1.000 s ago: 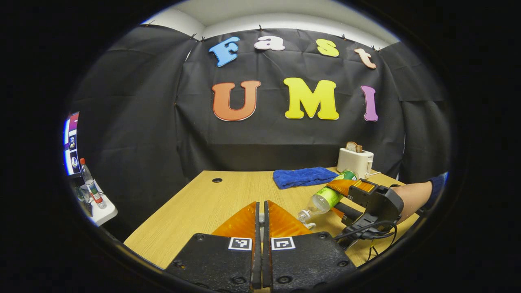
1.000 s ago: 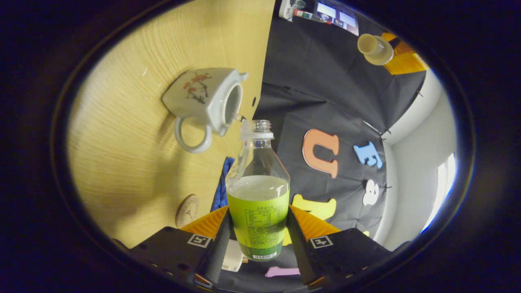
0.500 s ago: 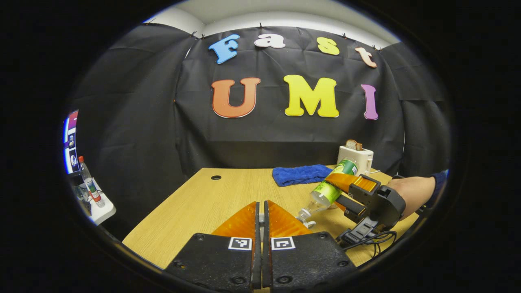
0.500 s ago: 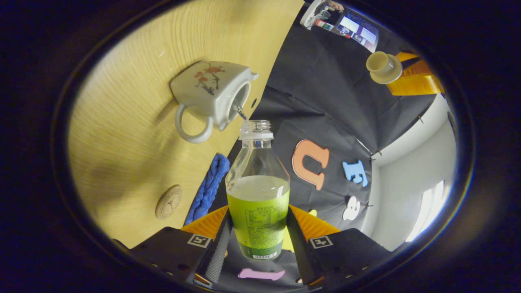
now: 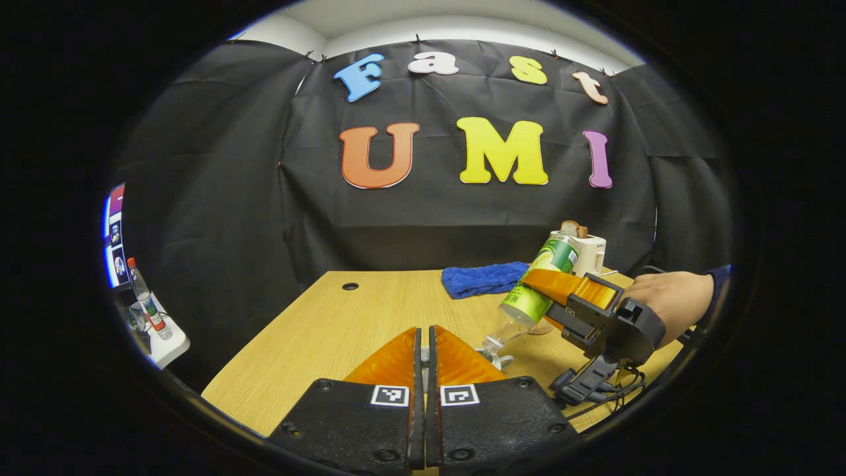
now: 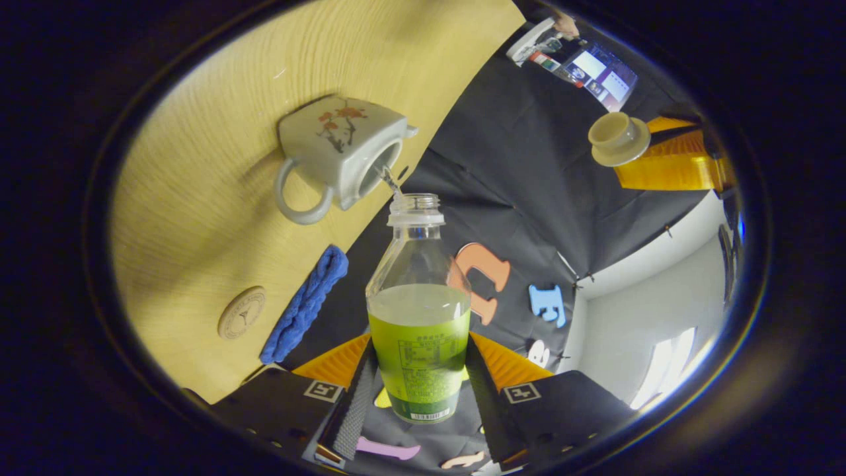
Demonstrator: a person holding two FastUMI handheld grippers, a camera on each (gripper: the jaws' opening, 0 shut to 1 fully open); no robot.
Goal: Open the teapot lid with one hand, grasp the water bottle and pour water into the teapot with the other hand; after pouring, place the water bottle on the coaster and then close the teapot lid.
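**Two grippers busy: one holds the lid aloft, the other tips the bottle over the pot**

Two hand-held grippers are at work above the pale wooden table [image 5: 370, 311]. The right gripper [image 6: 415, 380] is clamped on the clear plastic water bottle with the green label [image 6: 418, 311], one finger pressed to each side of the labelled body. The bottle has no cap and is tilted with its mouth down toward the white square ceramic teapot painted with a red blossom sprig [image 6: 337, 152]. A thin stream of water runs from the bottle's mouth into the teapot's open top. The teapot stands on the table with its loop handle turned toward the bottle side and its small spout on the far side.

In the left gripper view the same bottle [image 5: 538, 284] slopes steeply, base high and neck low, gripped by the right gripper [image 5: 548, 297], with a person's hand [image 5: 664, 301] behind it. The teapot itself is mostly hidden behind the left gripper's fingers there.

The left gripper [image 5: 426, 344] has its fingers drawn together with barely a slit between them. From the right gripper view, the round cream teapot lid [image 6: 618, 135] sits at the left gripper's fingers [image 6: 667, 162], held up well away from the teapot, against the black cloth.

The round wooden coaster [image 6: 242, 313] lies bare on the table, near the teapot. Just beside it lies a folded blue towel [image 5: 486, 279]. A white toaster with a slice of bread [image 5: 581, 244] stands at the table's far right corner.
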